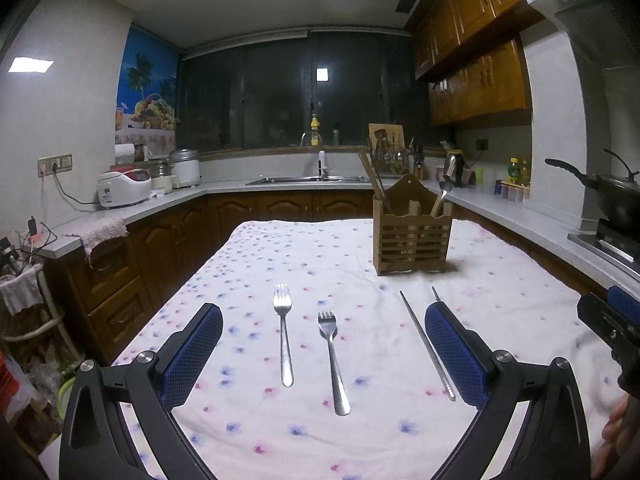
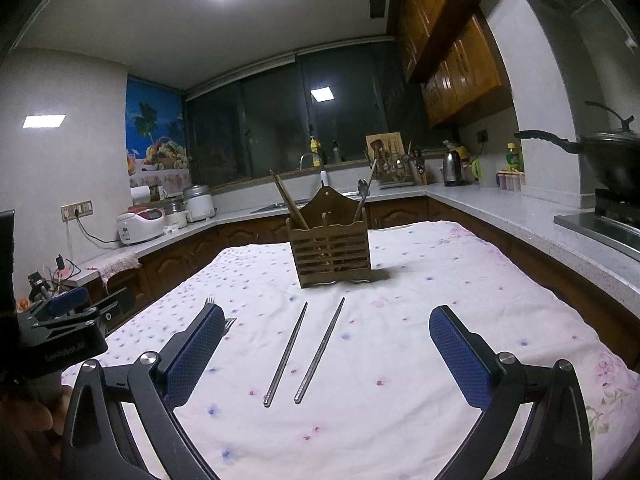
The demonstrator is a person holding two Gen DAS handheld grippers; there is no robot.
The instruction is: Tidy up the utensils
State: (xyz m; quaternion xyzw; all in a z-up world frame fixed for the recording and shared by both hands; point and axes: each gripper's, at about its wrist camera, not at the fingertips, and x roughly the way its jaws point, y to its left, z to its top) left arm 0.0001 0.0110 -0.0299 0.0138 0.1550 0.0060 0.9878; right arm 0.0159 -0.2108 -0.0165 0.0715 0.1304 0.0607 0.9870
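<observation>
Two metal forks lie side by side on the flowered tablecloth, the left fork [image 1: 283,332] and the right fork [image 1: 333,360], both between the fingers of my open left gripper [image 1: 324,320], which holds nothing. One metal chopstick [image 1: 426,346] lies just inside its right finger. In the right wrist view, two metal chopsticks [image 2: 287,352] [image 2: 321,348] lie between the fingers of my open, empty right gripper [image 2: 327,320]. A wooden utensil holder [image 1: 412,236] [image 2: 330,250] stands farther back with wooden chopsticks and a spoon in it. Fork tines [image 2: 229,323] peek past my left finger.
The table [image 1: 280,248] is ringed by kitchen counters [image 2: 500,212]: rice cookers [image 1: 124,188] at left, a sink [image 1: 308,179] at the back, a wok on the stove [image 2: 612,160] at right. The other gripper and a hand show at each view's side edge.
</observation>
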